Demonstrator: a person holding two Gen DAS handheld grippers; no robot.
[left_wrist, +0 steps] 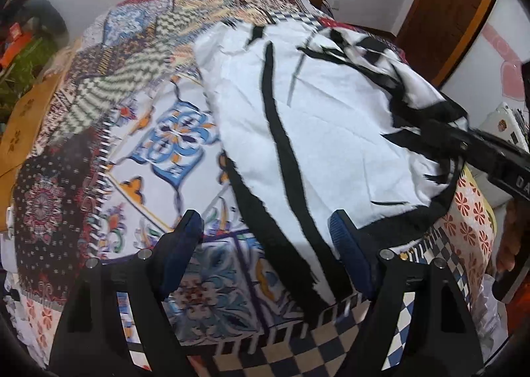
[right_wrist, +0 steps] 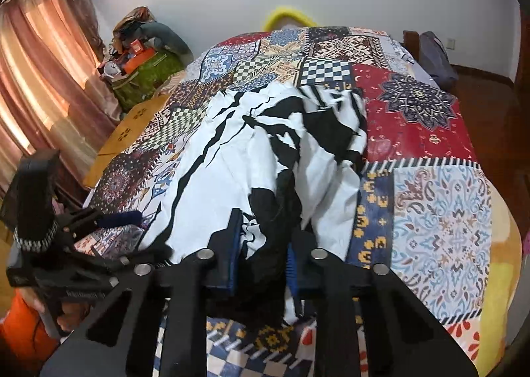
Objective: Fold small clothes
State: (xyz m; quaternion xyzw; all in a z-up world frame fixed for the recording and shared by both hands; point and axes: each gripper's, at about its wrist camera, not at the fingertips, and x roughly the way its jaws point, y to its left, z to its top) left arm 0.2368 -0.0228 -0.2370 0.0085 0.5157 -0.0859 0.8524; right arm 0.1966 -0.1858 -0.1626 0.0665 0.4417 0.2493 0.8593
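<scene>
A white garment with black streaks (left_wrist: 331, 118) lies spread on the patchwork bedspread (left_wrist: 172, 132); it also shows in the right wrist view (right_wrist: 251, 158). My left gripper (left_wrist: 268, 231) is open, its blue-padded fingers straddling the garment's near black-edged hem just above the cloth. My right gripper (right_wrist: 263, 244) is shut on a bunched black-and-white corner of the garment at its near right side. The right gripper shows in the left wrist view (left_wrist: 463, 141) at the garment's right edge. The left gripper shows in the right wrist view (right_wrist: 109, 221) at the left.
The bedspread (right_wrist: 430, 185) covers the whole bed. A wooden bench (right_wrist: 129, 132) stands along the bed's left side, with a green bag and clutter (right_wrist: 145, 69) beyond it near the curtains. A wooden door (left_wrist: 453, 6) is at the far right.
</scene>
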